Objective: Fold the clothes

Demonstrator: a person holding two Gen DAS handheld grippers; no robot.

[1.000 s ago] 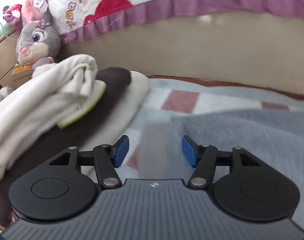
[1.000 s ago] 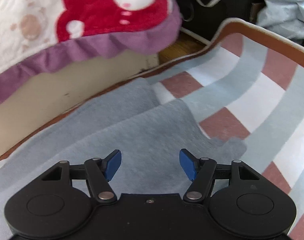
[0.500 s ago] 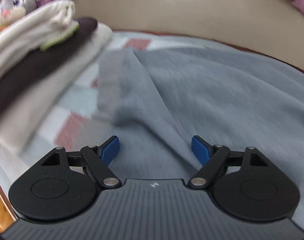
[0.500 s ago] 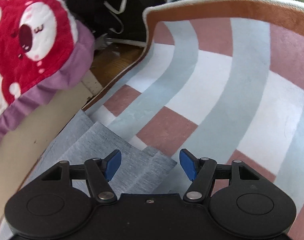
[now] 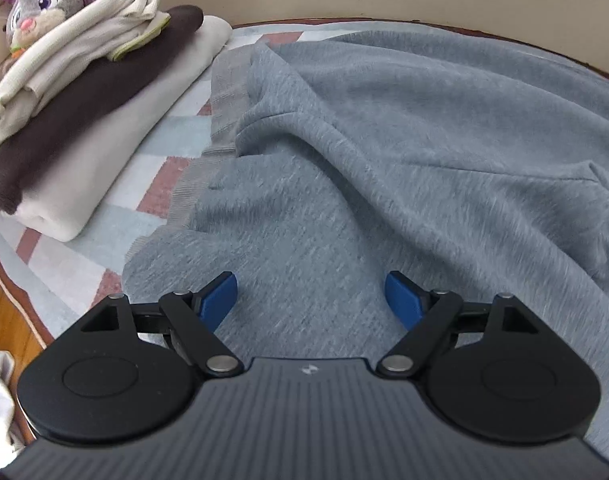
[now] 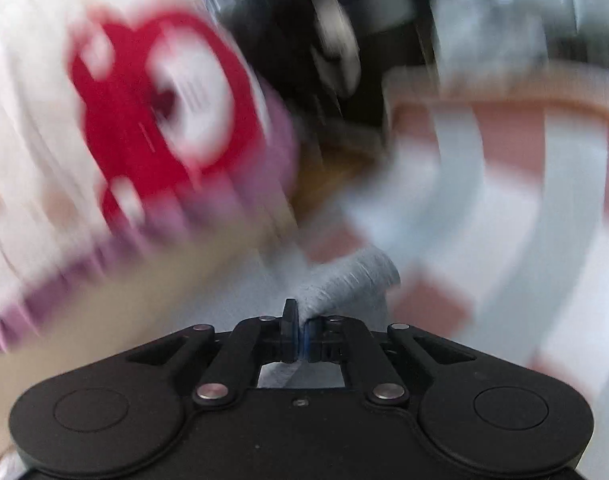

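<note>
Grey sweatshirt [image 5: 404, 128], heathered, with a slightly lighter ribbed hem; rug [image 5: 160, 184] in pale blue, white and dusty-pink checks with a brown border; stack of folded clothes [image 5: 84, 120]: cream bottom, dark brown middle, off-white top with a green edge; plush rabbit [image 5: 40, 4] grey with pink nose, purple eye; blanket [image 6: 144, 112] white with red print and purple trim, blurred; left gripper [image 5: 310, 300] black with blue pads; right gripper [image 6: 300, 334] black

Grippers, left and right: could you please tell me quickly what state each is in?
Left gripper: open, holding nothing, above the grey fleece sweatshirt.
Right gripper: shut on a fold of that sweatshirt.
</note>
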